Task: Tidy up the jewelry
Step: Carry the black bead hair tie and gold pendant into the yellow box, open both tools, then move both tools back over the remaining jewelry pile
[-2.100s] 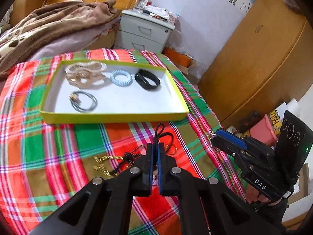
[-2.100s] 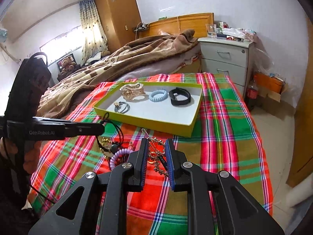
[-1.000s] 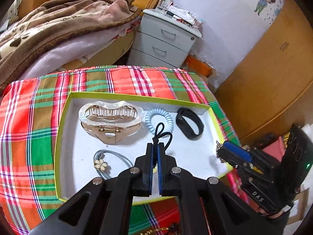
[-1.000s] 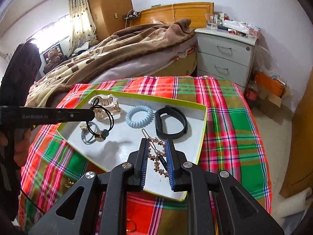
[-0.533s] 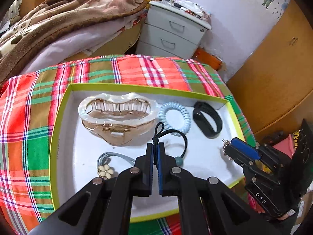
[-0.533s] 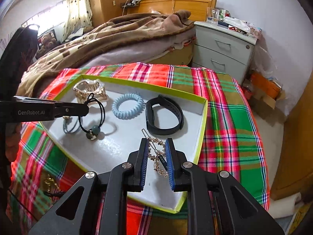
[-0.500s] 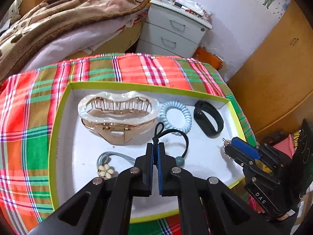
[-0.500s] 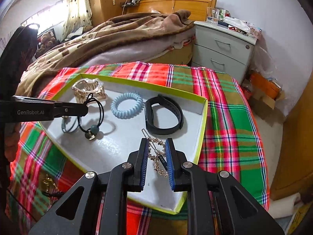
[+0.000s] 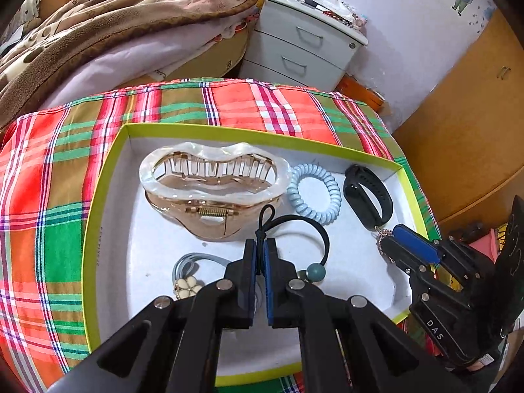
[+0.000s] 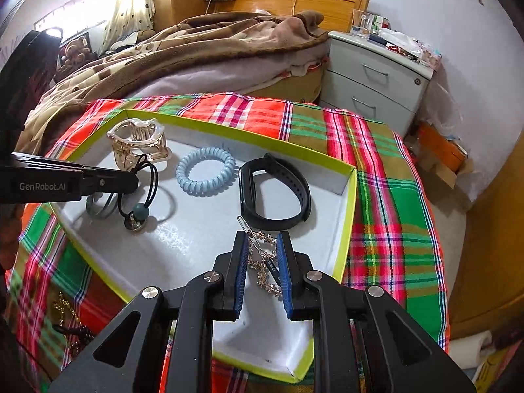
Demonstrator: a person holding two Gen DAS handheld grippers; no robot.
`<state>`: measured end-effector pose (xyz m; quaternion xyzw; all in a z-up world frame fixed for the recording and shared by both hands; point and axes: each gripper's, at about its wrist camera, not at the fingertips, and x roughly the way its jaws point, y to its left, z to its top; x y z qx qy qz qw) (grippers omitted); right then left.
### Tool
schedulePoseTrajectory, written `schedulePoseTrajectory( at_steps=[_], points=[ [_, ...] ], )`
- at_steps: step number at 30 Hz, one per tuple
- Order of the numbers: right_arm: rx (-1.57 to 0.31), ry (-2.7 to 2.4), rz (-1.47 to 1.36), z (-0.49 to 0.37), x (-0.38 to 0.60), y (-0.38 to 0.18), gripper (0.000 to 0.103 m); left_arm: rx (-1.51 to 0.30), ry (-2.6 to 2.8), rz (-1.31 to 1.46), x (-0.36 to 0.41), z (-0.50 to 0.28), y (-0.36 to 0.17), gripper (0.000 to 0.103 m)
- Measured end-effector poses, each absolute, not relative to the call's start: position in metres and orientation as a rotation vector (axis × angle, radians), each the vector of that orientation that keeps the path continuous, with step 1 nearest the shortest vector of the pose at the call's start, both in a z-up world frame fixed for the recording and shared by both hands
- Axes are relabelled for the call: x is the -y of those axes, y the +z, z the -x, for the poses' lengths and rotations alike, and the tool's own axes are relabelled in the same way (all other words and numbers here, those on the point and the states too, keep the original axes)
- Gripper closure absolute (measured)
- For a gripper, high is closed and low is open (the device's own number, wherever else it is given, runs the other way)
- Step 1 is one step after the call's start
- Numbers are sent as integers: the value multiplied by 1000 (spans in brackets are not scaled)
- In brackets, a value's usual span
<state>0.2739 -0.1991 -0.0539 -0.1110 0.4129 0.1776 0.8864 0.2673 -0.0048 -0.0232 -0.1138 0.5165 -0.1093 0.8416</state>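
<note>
A white tray with a yellow-green rim [image 9: 108,177] [image 10: 352,196] lies on the plaid cloth. In it are a pearly hair claw [image 9: 213,180] [image 10: 137,140], a blue coil hair tie [image 9: 314,193] [image 10: 205,170], a black wristband [image 9: 368,196] [image 10: 273,196] and a grey flower hair tie [image 9: 188,281]. My left gripper [image 9: 260,252] [image 10: 134,180] is shut on a black hair tie with a teal bead [image 9: 314,270] [image 10: 141,211], whose bead hangs just above the tray floor. My right gripper [image 10: 262,255] [image 9: 386,239] is shut on a gold chain hair pin [image 10: 262,262] over the tray's right part.
Gold chains and other jewelry [image 10: 68,317] lie on the plaid cloth in front of the tray. A bed with a brown blanket [image 10: 183,49] and a grey nightstand [image 10: 373,78] stand behind. A wooden wardrobe [image 9: 475,114] is on the right.
Both grippers have moved lower and closer over the tray with their items. The black hair tie's bead now hangs near the tray floor.
</note>
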Motion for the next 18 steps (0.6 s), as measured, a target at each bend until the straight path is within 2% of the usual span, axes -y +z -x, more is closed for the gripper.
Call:
schedulePoseTrajectory(
  at_steps=[5, 10, 13, 15, 17, 18],
  points=[
    [-842, 364, 218, -271, 200, -51, 84, -1083, -231, 231, 4, -264, -19, 74],
    [-827, 367, 198, -264, 203, -45, 82, -1077, -227, 228, 3, -259, -16, 72],
    [-807, 373, 191, -258, 204, -38, 80, -1061, -238, 229, 3, -251, -9, 65],
    [-792, 380, 171, -252, 207, -32, 76, -1046, -250, 227, 4, -244, -3, 65],
    [-779, 392, 138, -245, 211, -27, 64, -1025, -257, 215, 4, -235, 5, 63],
    [-767, 407, 116, -238, 215, -23, 64, -1015, -264, 209, 4, -230, 9, 62]
  ],
)
